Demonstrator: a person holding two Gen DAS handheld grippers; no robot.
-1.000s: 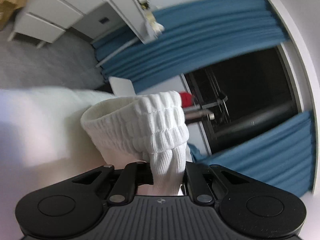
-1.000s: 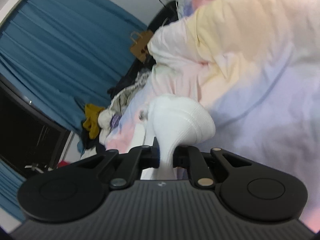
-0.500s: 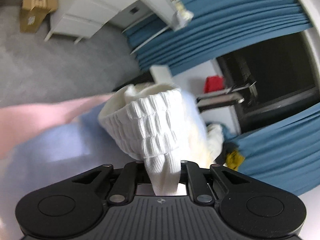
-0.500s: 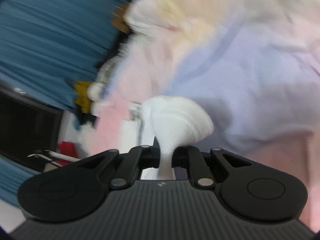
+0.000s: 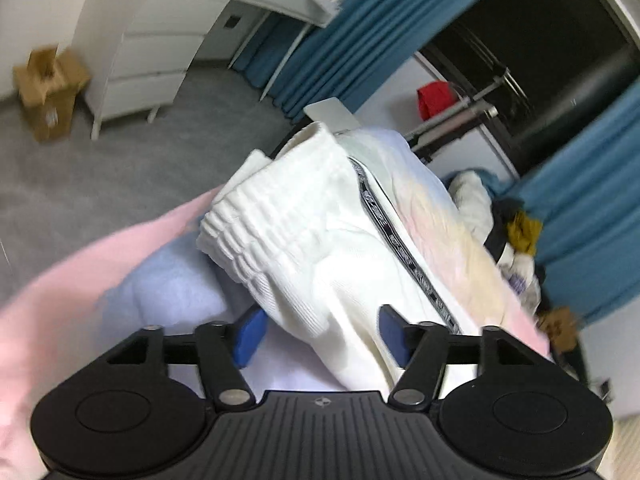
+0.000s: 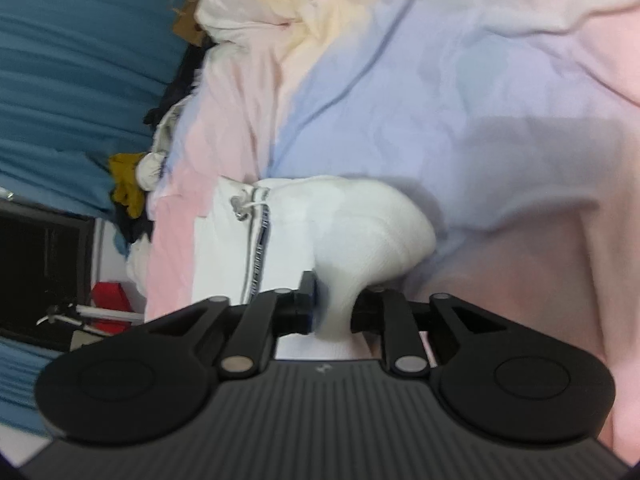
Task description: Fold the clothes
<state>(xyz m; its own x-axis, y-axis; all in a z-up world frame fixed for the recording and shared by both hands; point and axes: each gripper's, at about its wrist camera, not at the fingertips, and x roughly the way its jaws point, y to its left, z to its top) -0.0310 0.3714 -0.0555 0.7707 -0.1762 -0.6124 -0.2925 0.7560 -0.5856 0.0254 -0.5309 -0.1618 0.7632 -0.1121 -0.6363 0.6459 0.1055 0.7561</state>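
A white garment (image 5: pixel 320 232) with a ribbed elastic cuff and a black-and-white side stripe lies on the pastel bedspread (image 5: pixel 168 280). My left gripper (image 5: pixel 320 332) is open, its blue pads (image 5: pixel 248 332) spread either side of the cloth. In the right wrist view the same white garment (image 6: pixel 372 224) bunches into a hump, with a drawstring and stripe to its left. My right gripper (image 6: pixel 336 312) is shut on a pinch of that fabric, just above the bedspread (image 6: pixel 460 100).
A white drawer unit (image 5: pixel 152 52) and a cardboard box (image 5: pixel 48 88) stand on the grey carpet at the left. Blue curtains (image 5: pixel 360 28) and a dark window lie beyond. Loose clothes (image 5: pixel 516 236) are piled at the bed's far edge, near a red object (image 5: pixel 436 96).
My left gripper has opened and let go of the white cuff, which now rests on the bed. Both grippers have come down toward the bedspread. The right one keeps its hold.
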